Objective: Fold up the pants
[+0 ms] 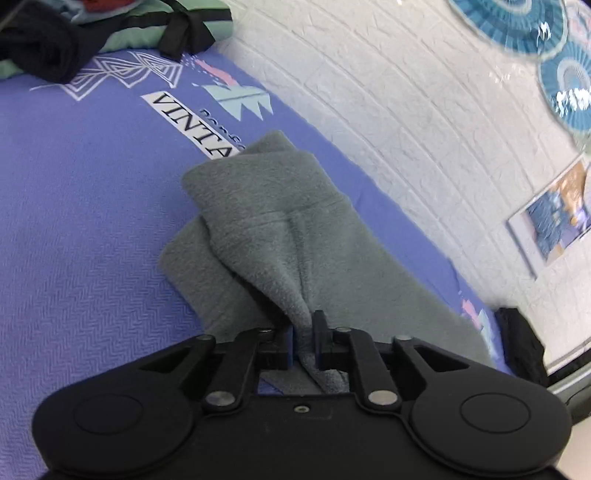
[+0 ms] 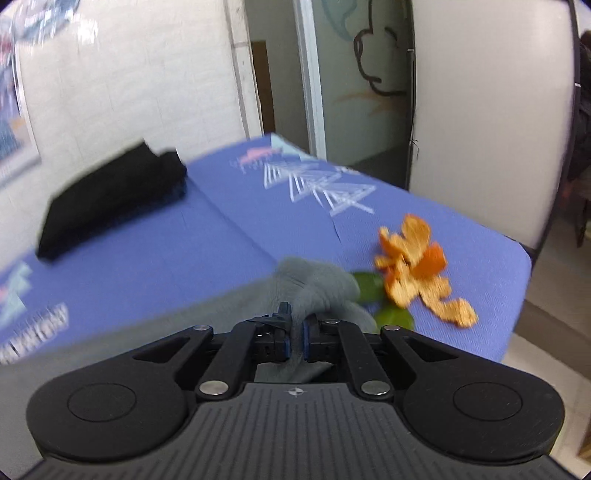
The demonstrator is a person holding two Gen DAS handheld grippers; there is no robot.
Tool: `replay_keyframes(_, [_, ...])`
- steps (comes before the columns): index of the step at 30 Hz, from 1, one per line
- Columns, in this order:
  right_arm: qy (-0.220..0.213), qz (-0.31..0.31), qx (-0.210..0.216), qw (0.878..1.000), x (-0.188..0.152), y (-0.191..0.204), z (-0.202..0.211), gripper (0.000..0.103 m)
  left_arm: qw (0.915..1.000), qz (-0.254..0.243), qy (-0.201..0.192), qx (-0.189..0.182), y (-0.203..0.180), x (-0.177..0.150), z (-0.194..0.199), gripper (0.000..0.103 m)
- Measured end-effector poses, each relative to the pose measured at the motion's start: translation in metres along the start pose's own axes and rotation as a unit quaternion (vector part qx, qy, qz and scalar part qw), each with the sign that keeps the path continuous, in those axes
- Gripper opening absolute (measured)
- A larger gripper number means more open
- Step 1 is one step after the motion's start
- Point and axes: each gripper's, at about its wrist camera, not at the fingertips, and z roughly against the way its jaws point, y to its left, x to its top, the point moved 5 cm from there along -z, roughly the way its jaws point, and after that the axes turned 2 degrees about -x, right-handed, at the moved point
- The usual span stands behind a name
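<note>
Grippers both clamped on fabric: left gripper [image 1: 303,338] pinches a bunched ridge of the grey pants [image 1: 280,236], right gripper [image 2: 295,338] nips another gathered bit of them [image 2: 317,284]. Pants lie partly doubled over on the blue sheet [image 1: 81,206]. We judge we're mid-fold; next we need to carry both held points together and lay them square. Watch the orange peel [image 2: 417,269] and green leaves [image 2: 369,286] touching the cloth by the right grip. Black folded garment [image 2: 110,199] sits well apart; clothes pile [image 1: 74,33] is far too.
</note>
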Motion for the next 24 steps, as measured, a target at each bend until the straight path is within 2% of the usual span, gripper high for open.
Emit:
replay_keyframes(1, [-0.008,-0.004,0.003,1.0,-0.002,-0.002,0.002,0.02,1.0,-0.006,-0.002,0.001,-0.002,0.001,0.003,0.007])
replay_keyframes(3, [-0.012,-0.015,0.008,1.0,-0.002,-0.007,0.006,0.028,0.9996,-0.025,-0.008,0.011,-0.005,0.004,0.009,0.013])
replay_keyframes(5, [-0.019,-0.018,0.008,1.0,0.0,-0.011,0.012,0.042,0.9995,-0.024,-0.017,0.016,-0.004,0.009,0.018,0.03])
replay_keyframes(6, [-0.024,-0.02,0.006,0.999,0.0,-0.012,0.015,0.046,0.9995,-0.014,-0.024,0.018,-0.001,0.012,0.022,0.032])
replay_keyframes(7, [-0.03,-0.024,0.002,0.999,-0.001,-0.014,0.02,0.061,0.9993,-0.005,-0.032,0.019,0.001,0.015,0.028,0.032])
replay_keyframes(9, [-0.049,-0.034,-0.003,0.998,-0.003,-0.018,0.032,0.081,0.9982,0.002,-0.053,0.027,0.004,0.022,0.04,0.032])
replay_keyframes(10, [-0.055,-0.041,-0.002,0.998,-0.005,-0.021,0.037,0.088,0.9971,-0.002,-0.067,0.036,0.004,0.025,0.048,0.036])
replay_keyframes(12, [-0.059,-0.051,0.006,0.997,-0.01,-0.023,0.045,0.09,0.9949,-0.012,-0.09,0.044,0.001,0.031,0.061,0.041])
replay_keyframes(14, [-0.052,-0.049,0.024,0.997,-0.015,-0.022,0.046,0.092,0.9928,-0.024,-0.106,0.05,-0.006,0.037,0.071,0.058])
replay_keyframes(15, [-0.046,-0.047,0.024,0.998,-0.016,-0.021,0.044,0.092,0.9923,-0.034,-0.109,0.048,-0.012,0.038,0.074,0.06])
replay_keyframes(17, [-0.036,-0.053,0.026,0.998,-0.02,-0.021,0.038,0.092,0.9928,-0.058,-0.099,0.035,-0.025,0.038,0.073,0.06])
replay_keyframes(20, [-0.017,-0.094,0.063,0.993,-0.021,-0.025,0.025,0.091,0.9935,-0.09,-0.07,0.001,-0.047,0.028,0.066,0.06])
replay_keyframes(24, [-0.021,-0.121,0.089,0.988,-0.013,-0.022,0.012,0.091,0.9919,-0.116,-0.046,-0.024,-0.071,0.011,0.051,0.06])
